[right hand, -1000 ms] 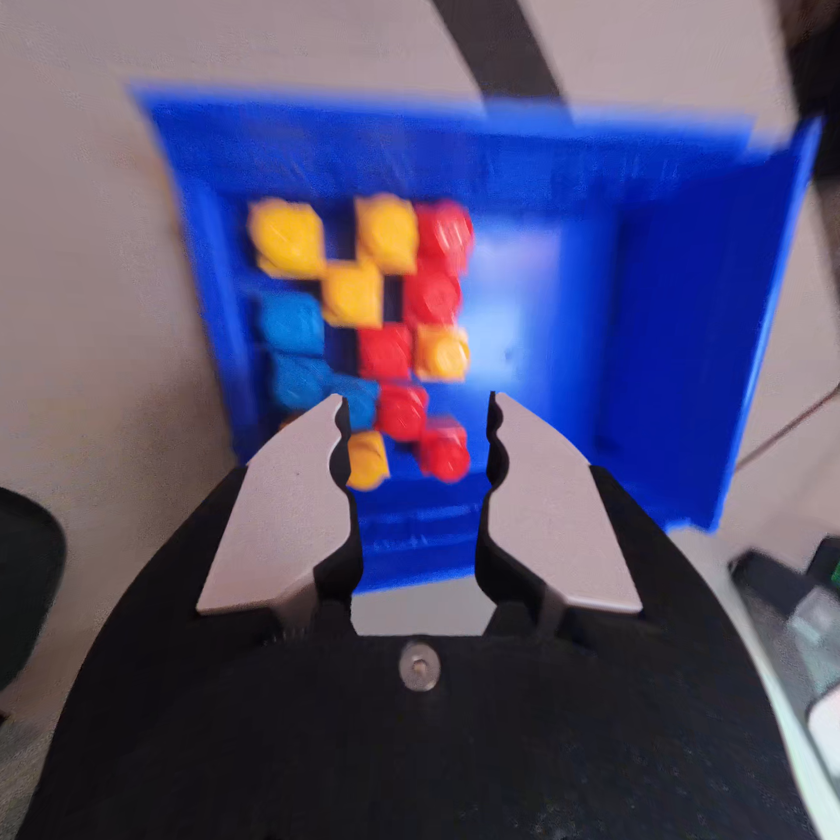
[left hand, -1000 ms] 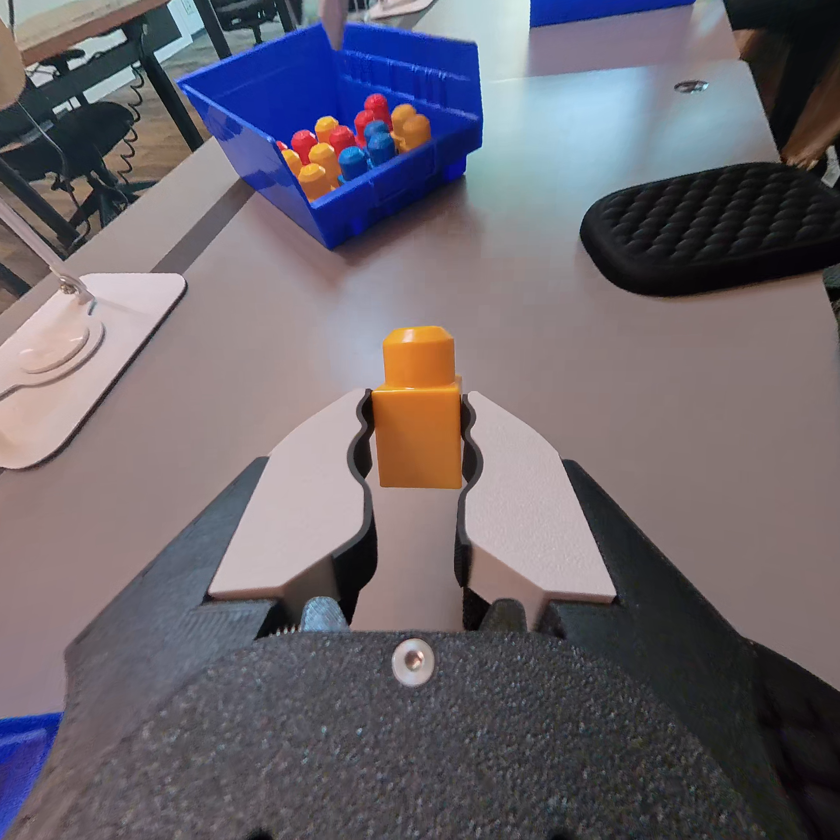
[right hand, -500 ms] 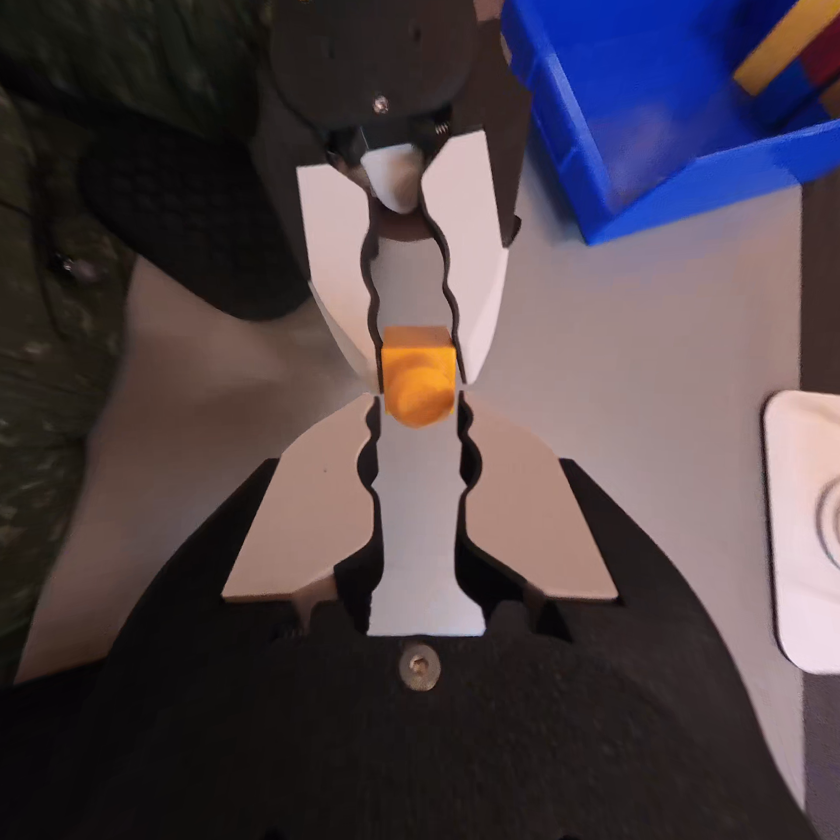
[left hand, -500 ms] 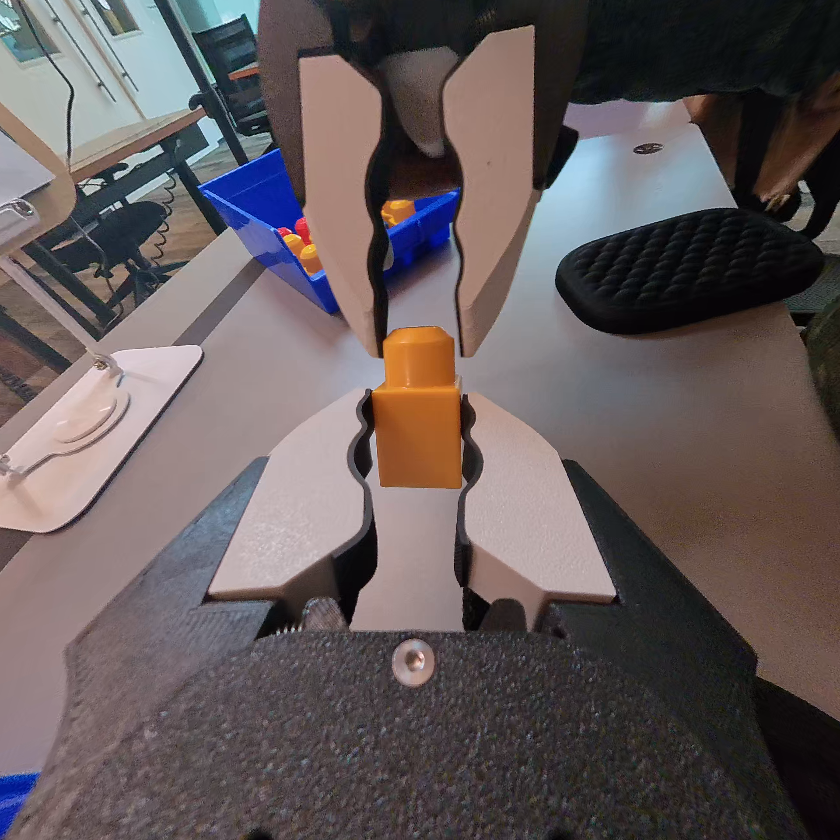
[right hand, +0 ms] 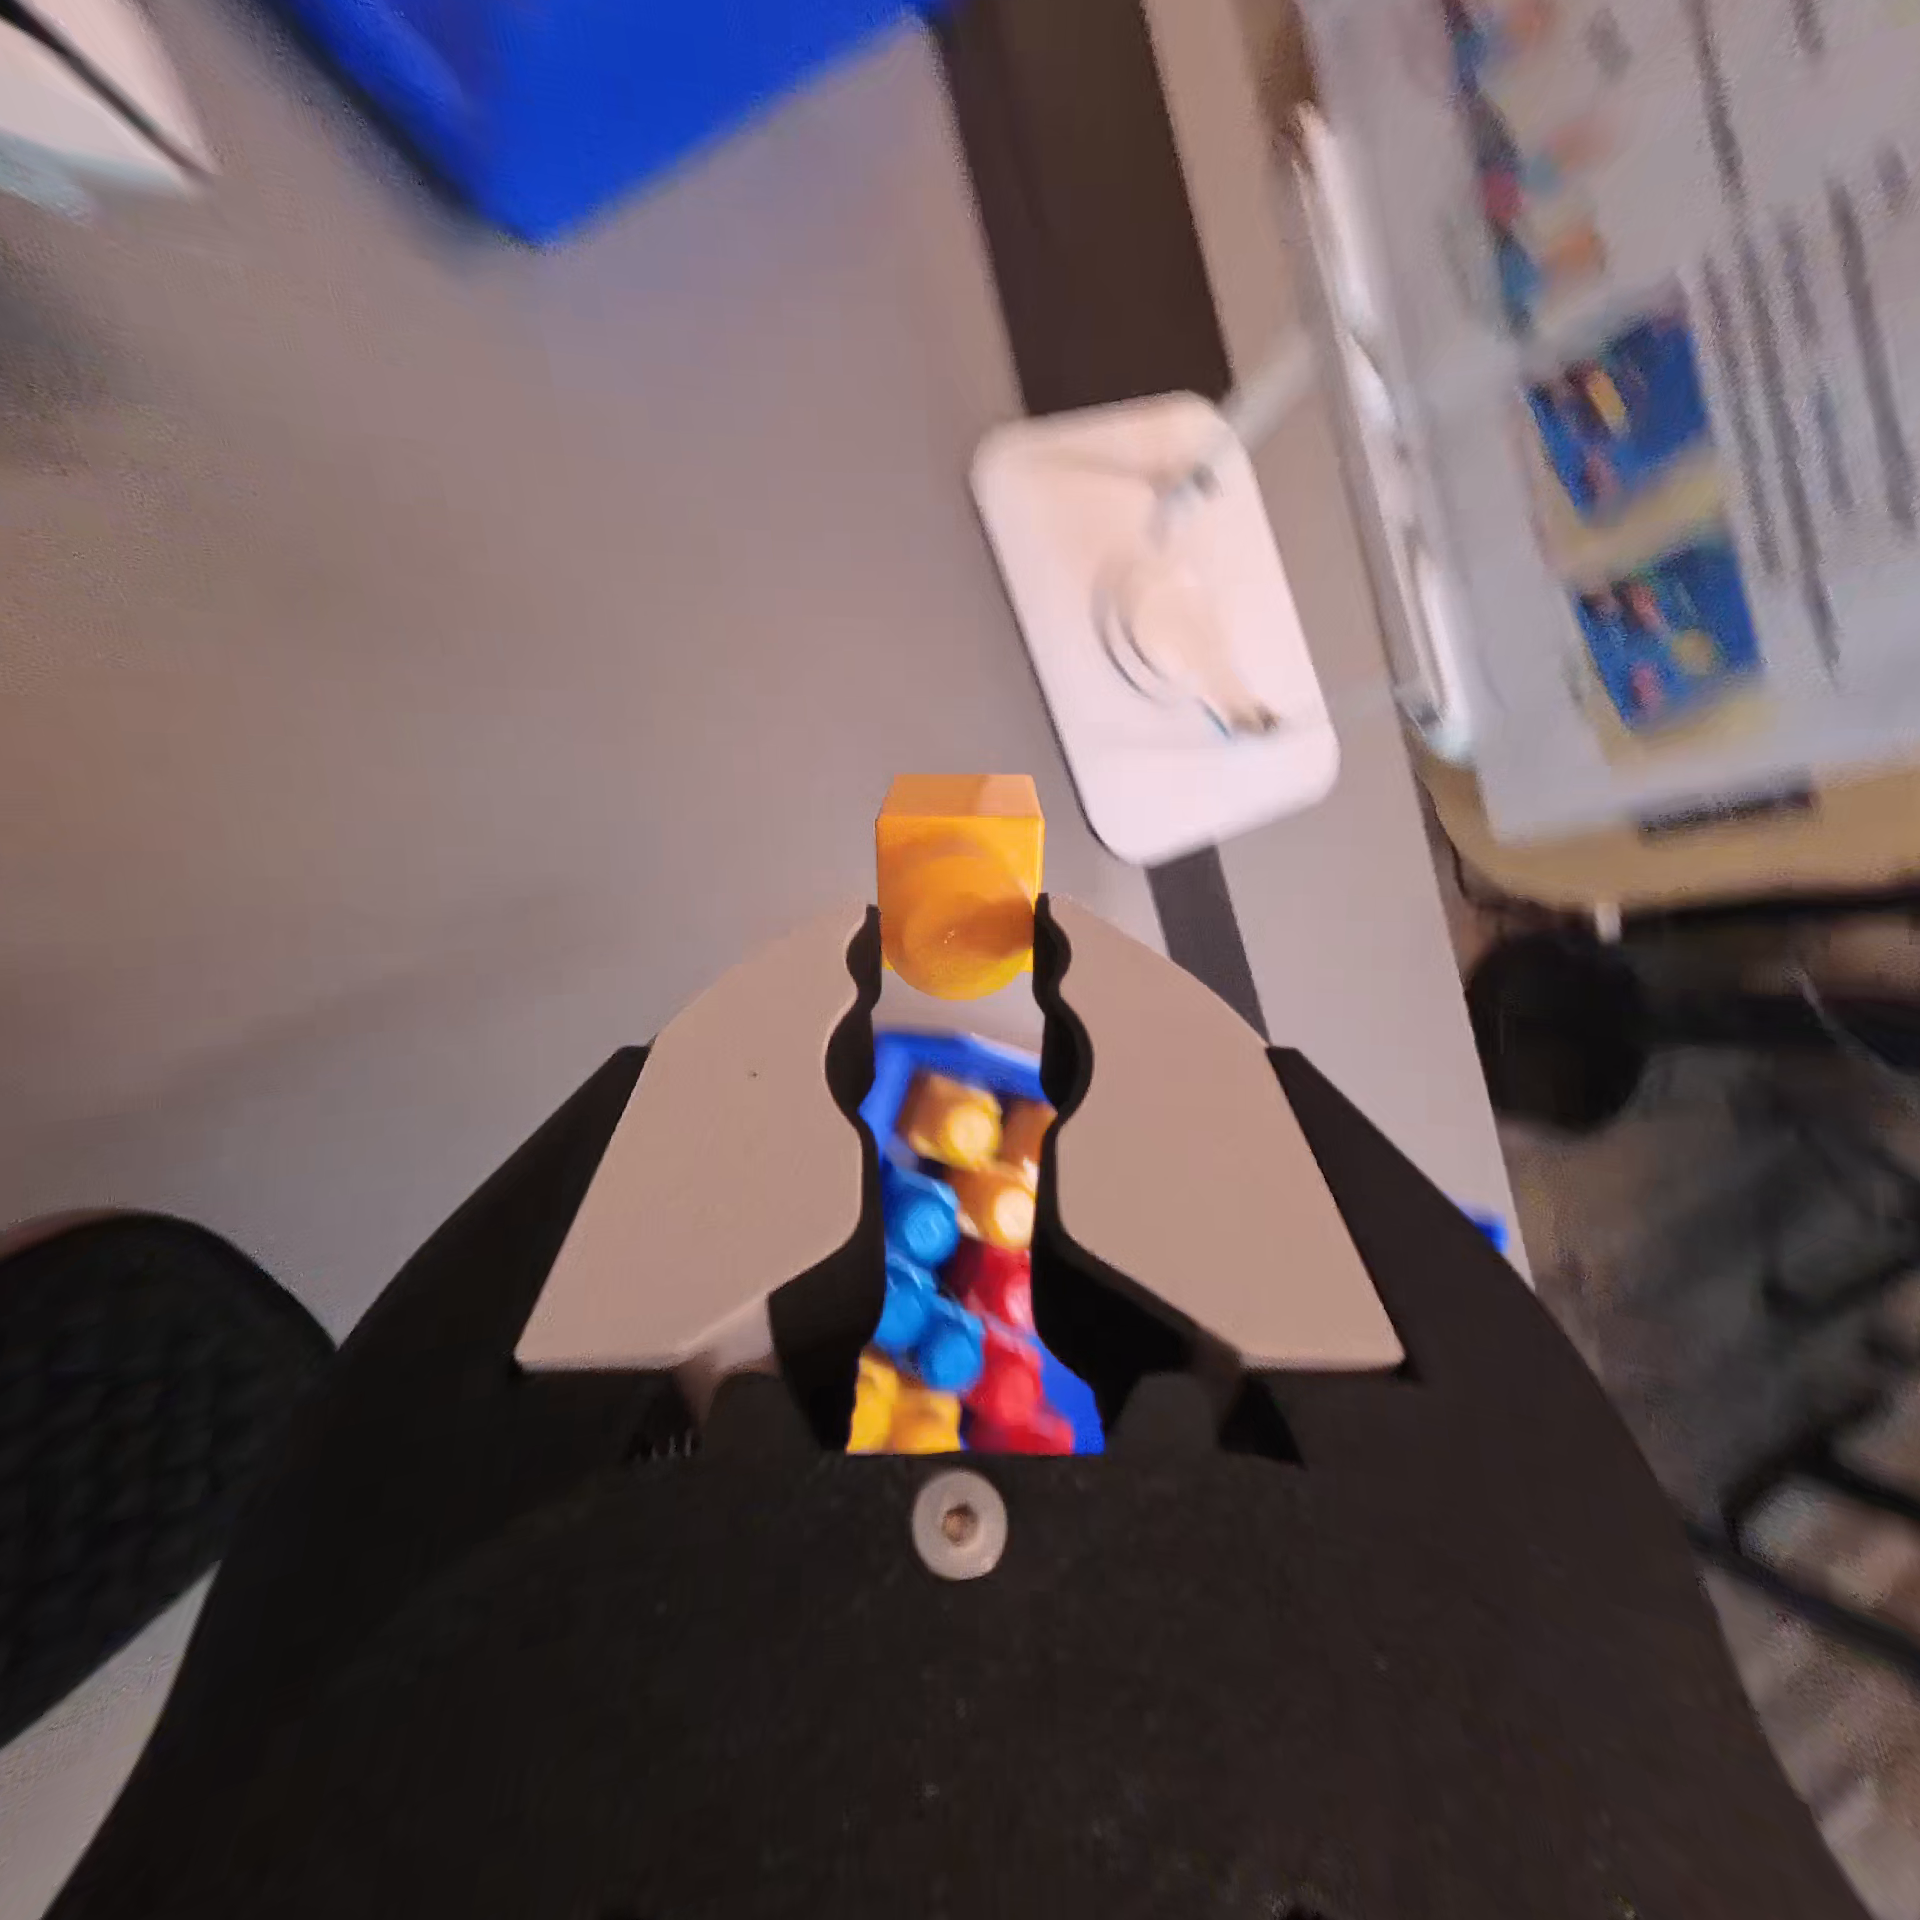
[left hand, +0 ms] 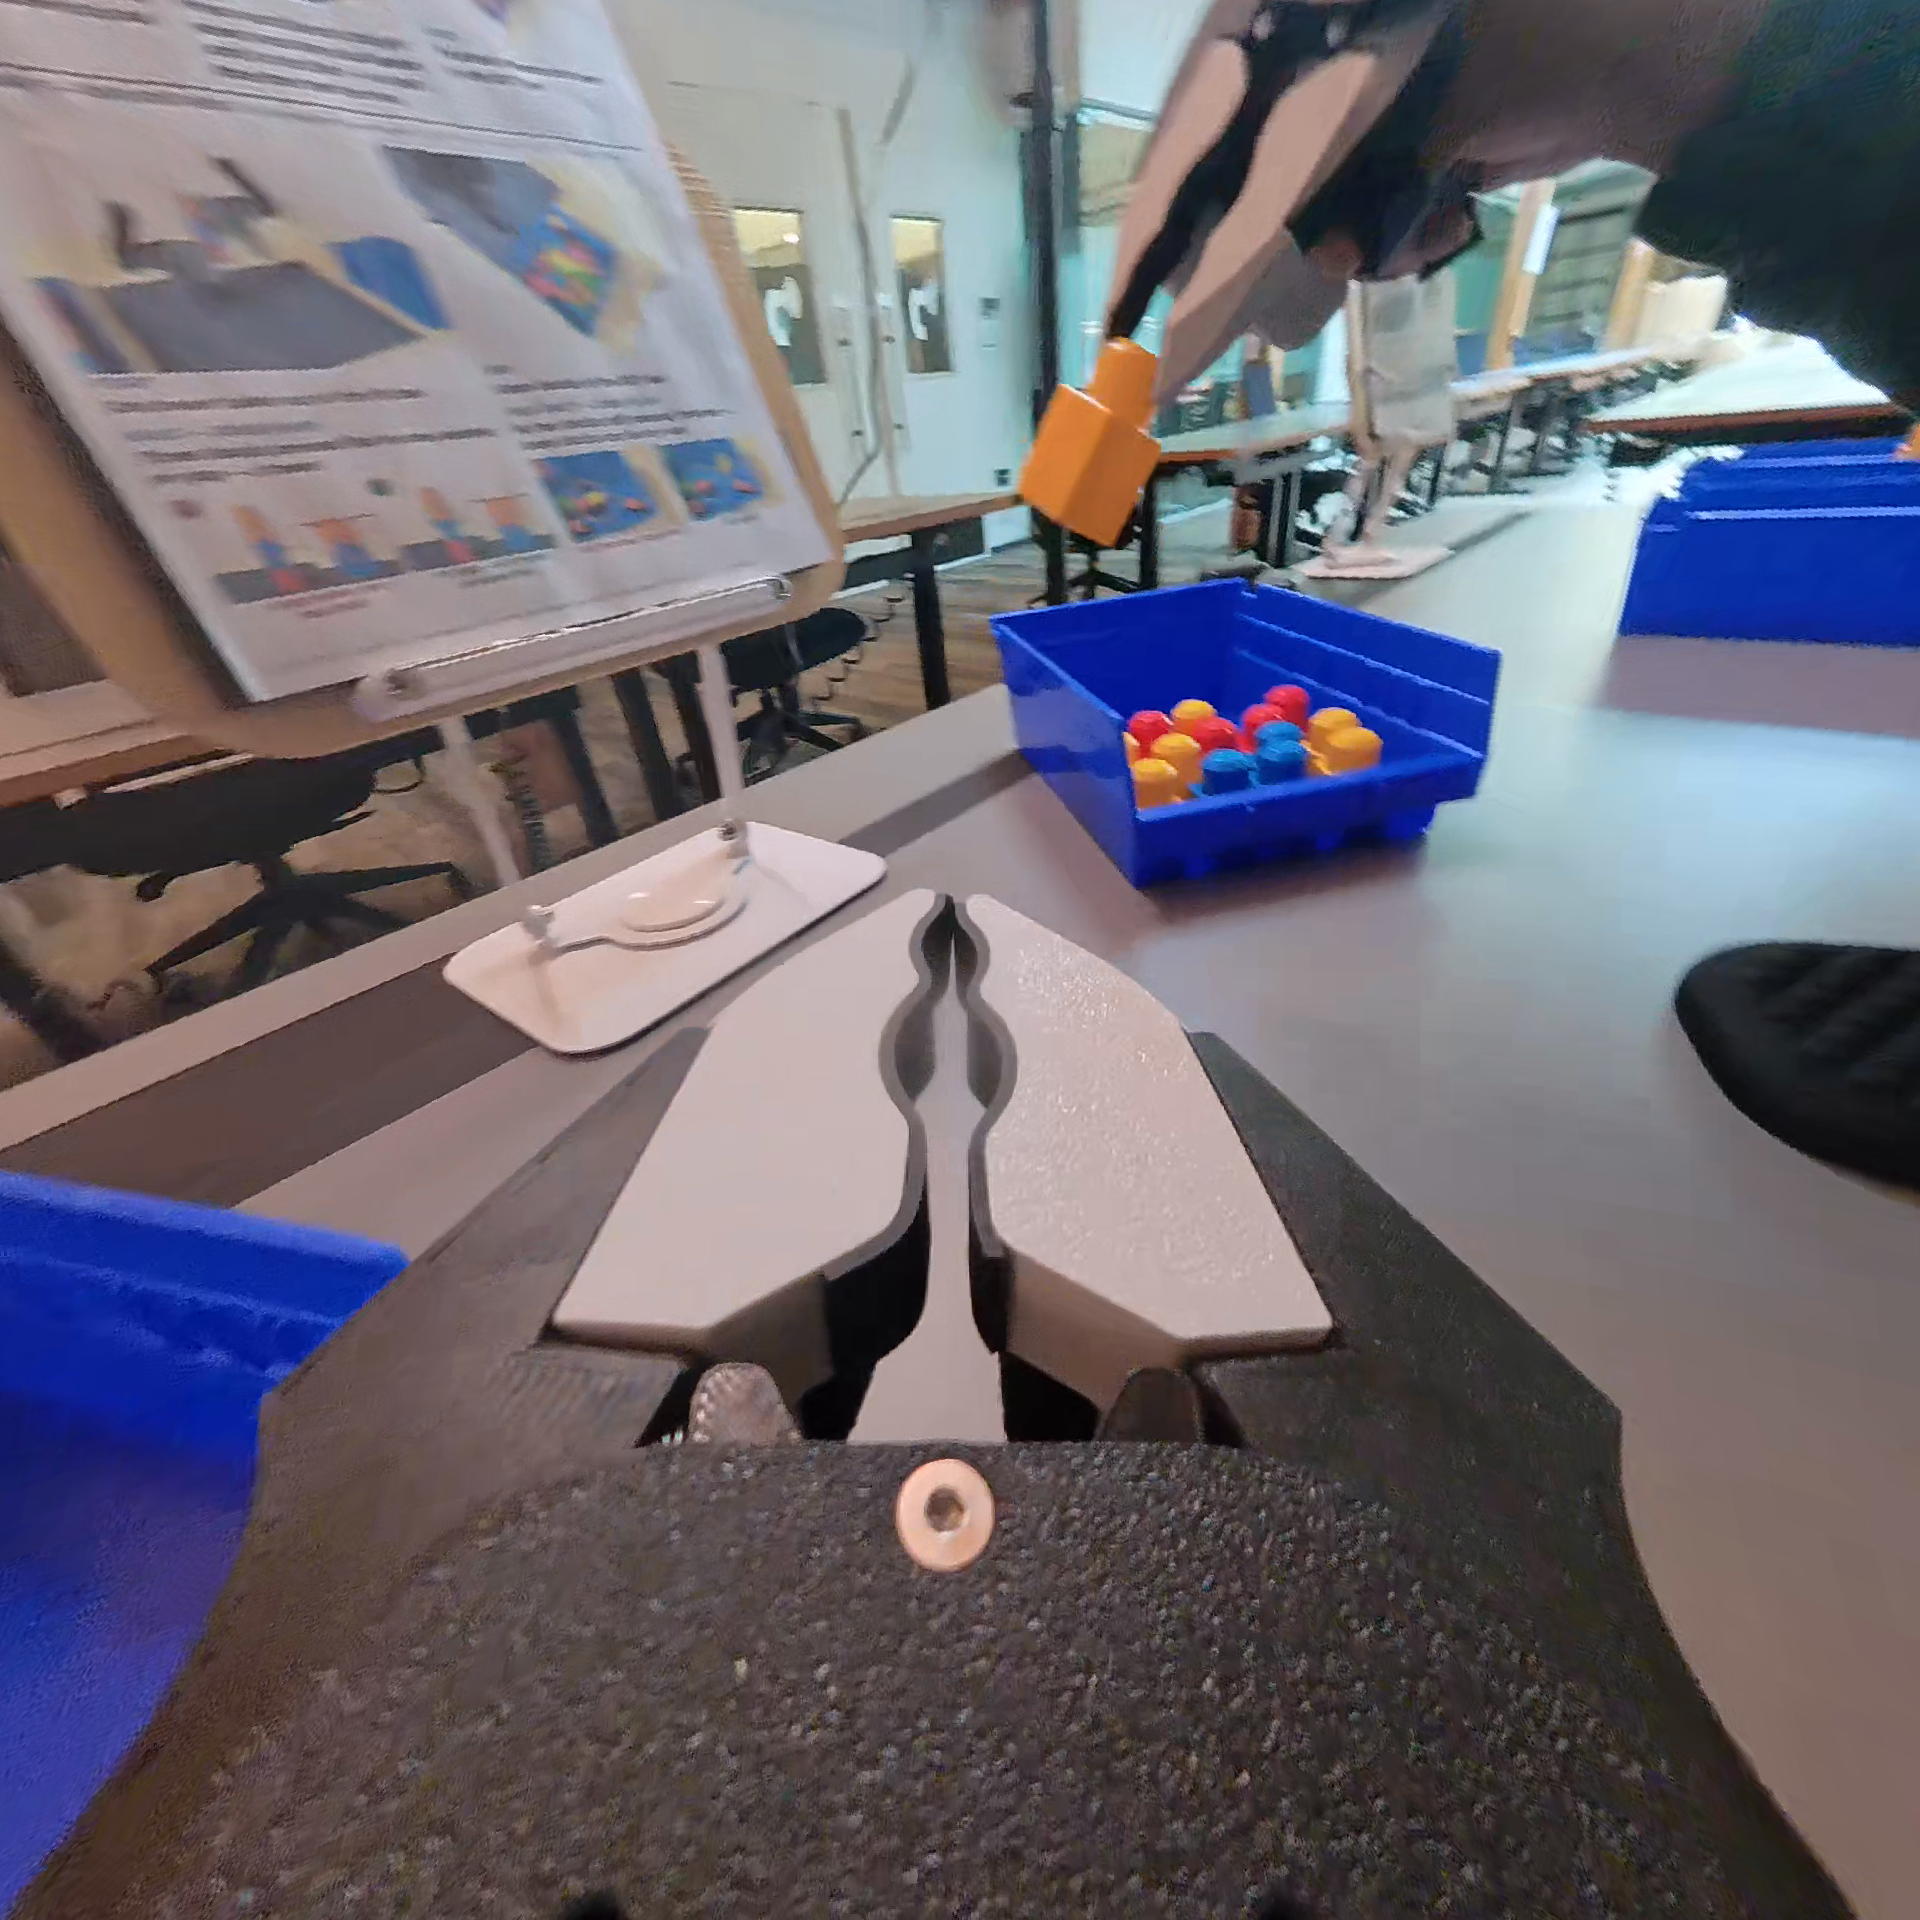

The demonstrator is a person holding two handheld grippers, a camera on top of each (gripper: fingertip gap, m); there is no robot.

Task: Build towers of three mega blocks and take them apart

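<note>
My right gripper [right hand: 956, 914] is shut on the stud of an orange block [right hand: 958, 883] and holds it in the air above the blue bin. The same gripper [left hand: 1138, 348] and orange block [left hand: 1091, 457] show high in the left wrist view. The blue bin [left hand: 1070, 717] holds several red, orange and blue blocks [left hand: 1247, 743]; they also show between my right fingers [right hand: 956, 1247]. My left gripper [left hand: 948, 920] is shut and empty, low over the grey table [left hand: 1403, 1039].
A white stand base [left hand: 665, 956] with a tilted instruction sheet [left hand: 364, 312] stands at the left. A black padded cushion [left hand: 1829, 1049] lies at the right. Another blue bin [left hand: 104, 1403] is at my near left, more blue bins [left hand: 1787, 551] far right. There is about 25 cm between the tips of the two grippers.
The orange block passed from my left gripper to my right one. The right gripper lifted it up and away toward the bin. My left gripper closed empty and swung left.
</note>
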